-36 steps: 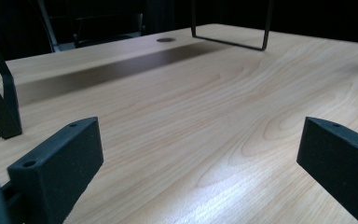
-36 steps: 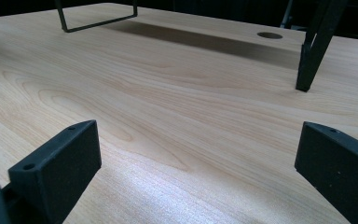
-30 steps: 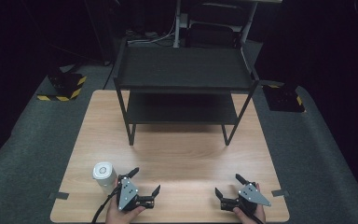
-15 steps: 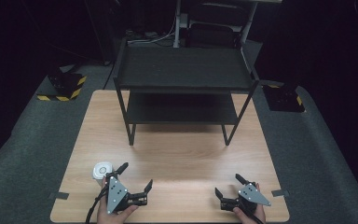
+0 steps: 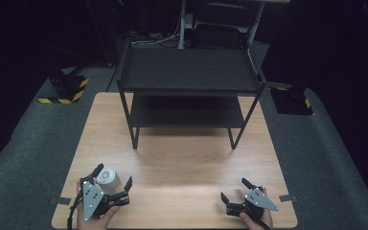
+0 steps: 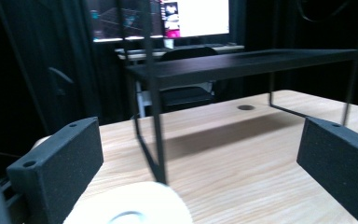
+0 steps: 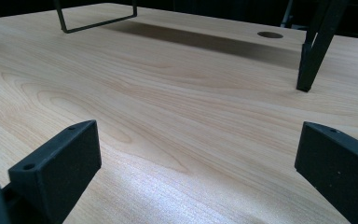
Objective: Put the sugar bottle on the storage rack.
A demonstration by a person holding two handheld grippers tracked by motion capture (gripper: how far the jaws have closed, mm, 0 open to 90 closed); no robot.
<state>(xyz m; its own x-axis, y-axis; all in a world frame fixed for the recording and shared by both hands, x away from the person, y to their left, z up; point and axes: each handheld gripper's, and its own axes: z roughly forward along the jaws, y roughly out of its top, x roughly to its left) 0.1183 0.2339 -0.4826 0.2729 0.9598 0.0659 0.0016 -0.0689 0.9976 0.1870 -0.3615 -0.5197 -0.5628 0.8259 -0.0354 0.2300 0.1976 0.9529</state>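
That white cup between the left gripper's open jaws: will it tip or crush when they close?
The white cup looks thin-walled and light, so a hard squeeze could probably dent it. Standing upright on the table, it may tip if the left gripper nudges it. Round sides could slip.

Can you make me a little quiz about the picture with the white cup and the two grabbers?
1. True or false: the left gripper has its jaws spread around the cup.
2. What does the rack stand on? A floor, B table, C chair.
3. Fill in: the right gripper is open and holds ____.

Key: 1 true. 2 B. 3 nothing.
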